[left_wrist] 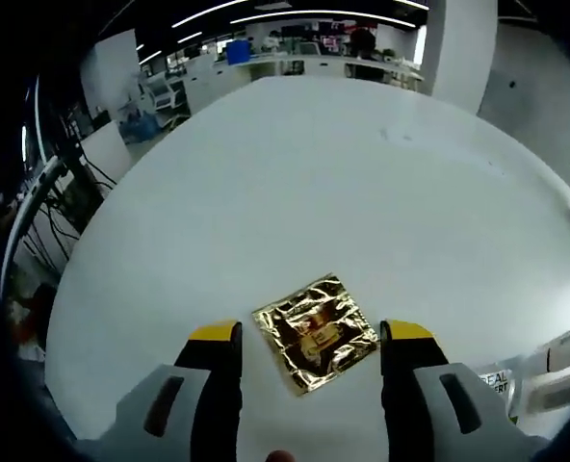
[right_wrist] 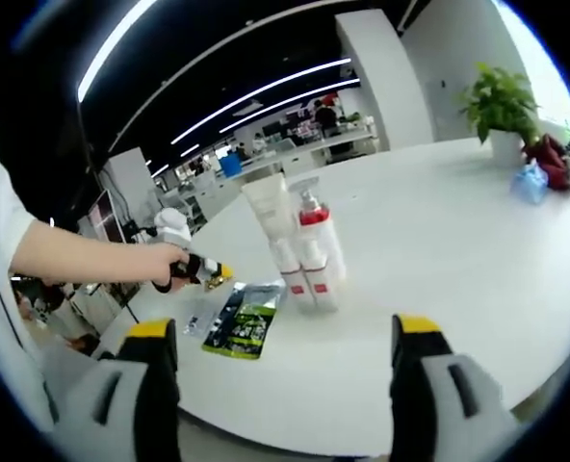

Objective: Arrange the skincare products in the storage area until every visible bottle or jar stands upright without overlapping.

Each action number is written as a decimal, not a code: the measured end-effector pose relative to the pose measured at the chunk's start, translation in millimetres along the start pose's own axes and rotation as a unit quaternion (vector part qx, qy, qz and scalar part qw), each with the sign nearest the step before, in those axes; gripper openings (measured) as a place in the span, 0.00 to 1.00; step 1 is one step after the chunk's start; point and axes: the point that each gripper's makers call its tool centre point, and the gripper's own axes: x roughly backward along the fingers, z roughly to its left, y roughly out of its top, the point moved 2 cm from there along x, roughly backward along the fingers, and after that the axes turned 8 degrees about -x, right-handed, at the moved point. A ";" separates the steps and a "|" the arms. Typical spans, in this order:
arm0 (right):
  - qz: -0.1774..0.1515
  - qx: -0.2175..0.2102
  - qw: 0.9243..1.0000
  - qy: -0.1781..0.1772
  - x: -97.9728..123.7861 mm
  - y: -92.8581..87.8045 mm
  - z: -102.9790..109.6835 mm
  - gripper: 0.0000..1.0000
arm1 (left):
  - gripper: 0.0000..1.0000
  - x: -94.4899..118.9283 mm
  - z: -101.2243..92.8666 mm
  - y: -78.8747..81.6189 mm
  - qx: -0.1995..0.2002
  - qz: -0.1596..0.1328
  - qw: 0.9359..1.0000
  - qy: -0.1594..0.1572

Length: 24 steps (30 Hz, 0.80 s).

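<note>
In the left gripper view, the left gripper (left_wrist: 311,339) is seen with its two yellow-tipped jaws spread wide and nothing held between them. A gold foil sachet (left_wrist: 316,332) is found lying flat on the white table (left_wrist: 343,183), in the gap between the jaws but apart from both, slightly nearer the right-hand jaw. The sachet is square, turned cornerwise to the jaws, crinkled and strongly reflective; its print cannot be read. At the lower right edge of that view, the corner of some white packaging with dark lettering (left_wrist: 545,380) is noted, too cut off to be identified.

In the right gripper view, the right gripper (right_wrist: 283,332) is likewise recorded as open, jaws well apart and empty. A cluster of skincare containers (right_wrist: 299,252) is observed standing on the table beyond the jaws, roughly midway between them and well clear of both. It comprises a white tube (right_wrist: 269,207) standing on its cap, a clear bottle with a red collar (right_wrist: 314,219), and smaller white pieces with red bands at the base, all pressed close together; whether they touch cannot be told. Just left of the cluster, a dark green sachet (right_wrist: 242,322) lies flat. Further left, a person's hand (right_wrist: 165,262) is seen holding the other gripper above the table edge.
</note>
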 end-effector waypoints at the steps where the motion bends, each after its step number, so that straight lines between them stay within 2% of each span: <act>1: 0.000 0.000 1.000 0.000 0.0 0.1 0.1 0.92 | 0.46 1.0 1.1 0.1 -0.001 -0.002 1.000 0.000; 3: 0.000 0.001 1.000 0.000 0.1 0.2 0.0 0.92 | 0.37 0.9 3.0 0.5 -0.003 -0.005 1.000 -0.003; 19: -0.005 0.003 1.000 0.001 0.1 0.8 0.8 0.92 | 0.35 2.6 3.5 -1.7 -0.018 -0.013 0.999 -0.023; 24: -0.006 0.005 1.000 0.004 0.8 1.4 2.1 0.92 | 0.35 8.9 -1.3 -2.8 -0.010 -0.028 0.998 -0.051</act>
